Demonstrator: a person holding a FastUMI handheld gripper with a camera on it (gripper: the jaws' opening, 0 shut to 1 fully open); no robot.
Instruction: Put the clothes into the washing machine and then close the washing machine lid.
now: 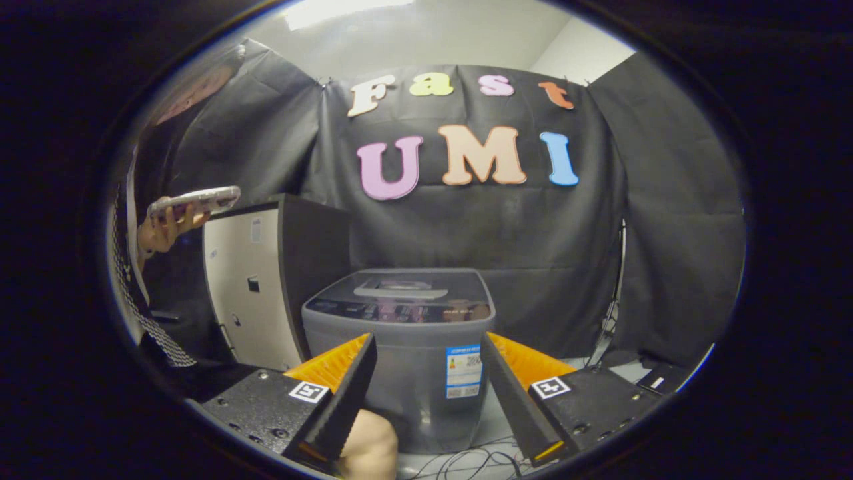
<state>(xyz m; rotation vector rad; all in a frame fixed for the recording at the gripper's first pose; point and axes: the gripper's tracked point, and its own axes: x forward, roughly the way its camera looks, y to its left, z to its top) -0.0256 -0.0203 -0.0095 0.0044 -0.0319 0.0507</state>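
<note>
A small grey top-loading washing machine [406, 347] stands on the floor beyond my fingers, its lid [400, 290] lying flat and closed on top. My gripper [426, 347] is open, held back from the machine, with nothing between its fingers; the machine's front shows in the gap. A pale, rounded soft shape [370, 447], perhaps a piece of clothing, shows low by the left finger; I cannot tell what it is.
A tall white and dark cabinet [266, 287] stands left of the machine. At the far left a person's hand [160, 233] holds a phone [196, 200]. Loose cables [466, 460] lie on the floor in front of the machine. A dark flat box [660, 380] rests at the right.
</note>
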